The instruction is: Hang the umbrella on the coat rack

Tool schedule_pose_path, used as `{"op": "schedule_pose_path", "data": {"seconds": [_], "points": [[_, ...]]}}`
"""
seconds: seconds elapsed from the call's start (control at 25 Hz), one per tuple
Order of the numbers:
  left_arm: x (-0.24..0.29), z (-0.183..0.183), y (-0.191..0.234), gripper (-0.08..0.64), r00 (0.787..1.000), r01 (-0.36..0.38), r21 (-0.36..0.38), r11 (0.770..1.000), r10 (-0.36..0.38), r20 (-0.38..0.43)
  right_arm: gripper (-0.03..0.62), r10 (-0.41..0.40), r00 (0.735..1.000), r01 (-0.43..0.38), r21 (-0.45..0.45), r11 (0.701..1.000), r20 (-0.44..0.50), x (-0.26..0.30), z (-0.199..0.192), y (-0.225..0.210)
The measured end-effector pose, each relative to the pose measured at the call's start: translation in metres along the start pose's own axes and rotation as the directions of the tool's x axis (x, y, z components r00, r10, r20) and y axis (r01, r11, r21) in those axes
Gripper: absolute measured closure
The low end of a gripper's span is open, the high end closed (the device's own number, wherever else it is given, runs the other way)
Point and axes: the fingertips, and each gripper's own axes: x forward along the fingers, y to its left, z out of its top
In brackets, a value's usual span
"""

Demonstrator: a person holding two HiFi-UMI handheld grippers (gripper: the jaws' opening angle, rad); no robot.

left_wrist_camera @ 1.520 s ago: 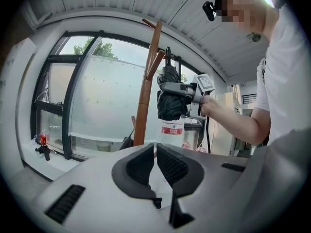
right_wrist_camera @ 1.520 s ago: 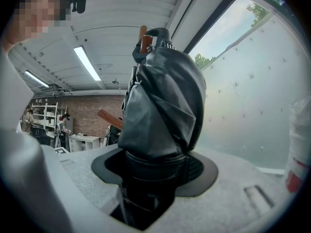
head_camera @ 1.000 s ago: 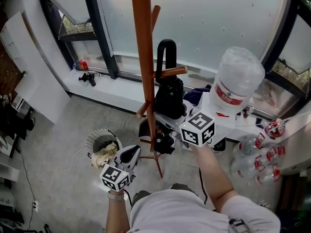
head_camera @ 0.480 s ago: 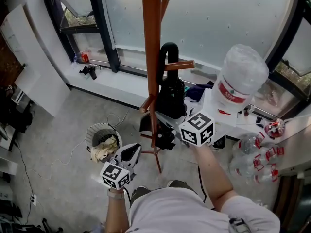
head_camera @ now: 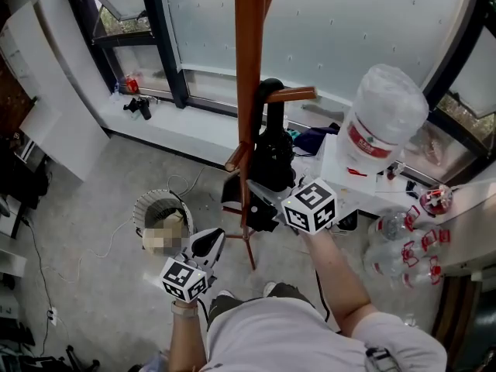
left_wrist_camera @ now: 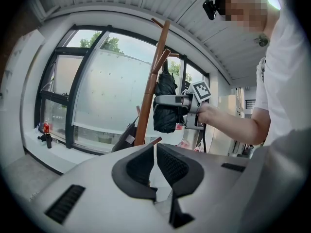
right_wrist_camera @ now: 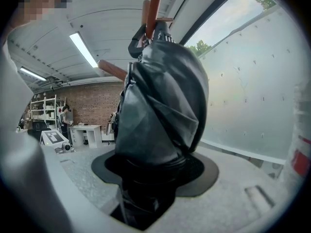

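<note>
A grey concrete floor [head_camera: 93, 285] runs to a low white sill under a large frosted window [head_camera: 349, 22]. A wire waste basket [head_camera: 159, 225] stands at lower left and a big clear plastic water jug [head_camera: 380, 122] at right. A tall brown wooden coat rack [head_camera: 249, 68] rises through the centre of the head view.

The black folded umbrella [head_camera: 273, 157] hangs upright just right of the pole. The right gripper [right_wrist_camera: 155, 176] is clamped around its bundled canopy from below. Its curved handle meets a wooden peg [head_camera: 293, 94] at upper centre; whether it rests there is unclear. The left gripper [left_wrist_camera: 154, 149], jaws together and empty, sits at lower left, well apart.
</note>
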Motion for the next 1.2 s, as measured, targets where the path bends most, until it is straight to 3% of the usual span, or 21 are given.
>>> {"op": "schedule_pose_path", "data": {"seconds": [0.52,1.2], "points": [[-0.009,-0.017,-0.007,0.558,1.0,0.019,-0.031,0.999,-0.019,-0.008,0.319,-0.005,0.994,0.003,0.016,1.0,0.108,-0.002,0.002,0.01],[-0.007,-0.026,-0.02,0.558,0.997,0.074,-0.047,0.996,-0.075,-0.023,0.27,-0.127,0.975,0.125,0.021,0.992,0.18,-0.028,0.0,0.008]]}}
